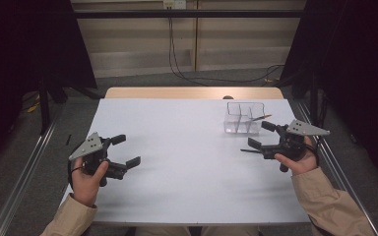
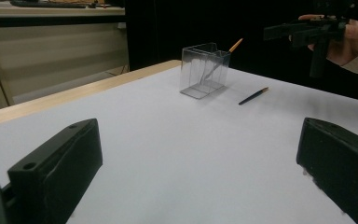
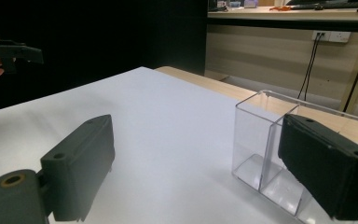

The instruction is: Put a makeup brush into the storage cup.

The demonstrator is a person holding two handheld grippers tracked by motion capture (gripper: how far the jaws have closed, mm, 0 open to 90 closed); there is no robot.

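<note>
A clear plastic box (image 1: 244, 118) with inner dividers stands at the table's far right; in the left gripper view the box (image 2: 204, 70) holds a thin stick (image 2: 235, 45) with an orange end leaning out of it. A second dark stick (image 2: 253, 95) lies flat on the table beside the box, close under my right gripper (image 1: 261, 134), which is open and empty. In the right gripper view the box (image 3: 261, 140) sits just ahead of the right jaw. My left gripper (image 1: 126, 150) is open and empty at the table's left, far from the box.
The white table (image 1: 187, 162) has a wooden strip (image 1: 192, 93) along its far edge. Black curtains hang on both sides, and cables (image 1: 177, 69) run across the floor behind. A metal rail (image 1: 19, 182) runs along the left of the table.
</note>
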